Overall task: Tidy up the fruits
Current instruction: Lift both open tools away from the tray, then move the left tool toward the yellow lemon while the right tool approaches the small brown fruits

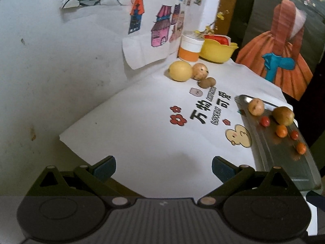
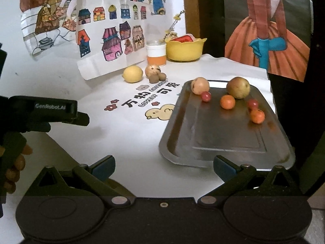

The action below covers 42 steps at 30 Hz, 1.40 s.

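Left hand-held gripper [image 1: 163, 167]: jaws wide apart, holding nothing, hovering over the white printed sheet [image 1: 142, 142] on the counter
Right hand-held gripper [image 2: 164, 167]: also spread wide and empty, just short of the near rim of the metal tray [image 2: 176, 140]
Fruit on tray: two larger tan-brown fruits at the far end, two small orange ones [image 2: 228, 101] and two small red ones [image 2: 206, 96] nearer the middle
Fruit still off tray: lemon [image 1: 180, 70], a speckled round fruit [image 1: 200, 71] touching it, and small brown ones [image 1: 206, 82] just in front, near the orange-and-white jar [image 1: 191, 48]
Step in hand: likely fetching that far group; I would take the lemon first, jaws straddling its widest part, closing gently so it does not roll into its neighbours
Hard to make out: how many small brown fruits there are; the yellow bowl [image 2: 184, 49] hides most of its red contents; the tray's right edge is cut off in the left view
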### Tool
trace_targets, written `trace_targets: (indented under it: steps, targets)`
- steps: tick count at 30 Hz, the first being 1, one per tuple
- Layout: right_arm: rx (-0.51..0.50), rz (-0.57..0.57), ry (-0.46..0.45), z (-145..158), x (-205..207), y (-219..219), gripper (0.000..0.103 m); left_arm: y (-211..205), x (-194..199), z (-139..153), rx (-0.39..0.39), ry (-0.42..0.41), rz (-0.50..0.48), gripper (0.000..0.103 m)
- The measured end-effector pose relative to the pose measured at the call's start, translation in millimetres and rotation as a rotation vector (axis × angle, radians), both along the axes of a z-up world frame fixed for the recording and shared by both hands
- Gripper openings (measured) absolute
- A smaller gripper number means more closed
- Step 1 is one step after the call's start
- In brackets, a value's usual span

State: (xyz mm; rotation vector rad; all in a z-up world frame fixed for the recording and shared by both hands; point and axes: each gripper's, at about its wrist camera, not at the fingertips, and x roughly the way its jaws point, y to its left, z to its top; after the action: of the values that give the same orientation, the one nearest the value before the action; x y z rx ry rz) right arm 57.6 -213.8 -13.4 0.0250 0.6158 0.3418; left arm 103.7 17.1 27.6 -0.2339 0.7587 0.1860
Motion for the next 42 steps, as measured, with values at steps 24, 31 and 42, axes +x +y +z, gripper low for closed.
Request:
trace_targets:
  steps: [24, 31, 42]
  targets:
    - [-0.141, 0.06, -0.021, 9, 78, 27, 0.102, 26, 68, 13, 0.109, -0.027, 0.079, 0.103]
    - [-0.131, 0.091, -0.028, 20, 108, 34, 0.102, 30, 101, 15, 0.137, -0.037, 0.053, 0.103]
    - [-0.228, 0.161, -0.029, 27, 143, 39, 0.102, 23, 157, 8, 0.095, -0.023, -0.041, 0.103]
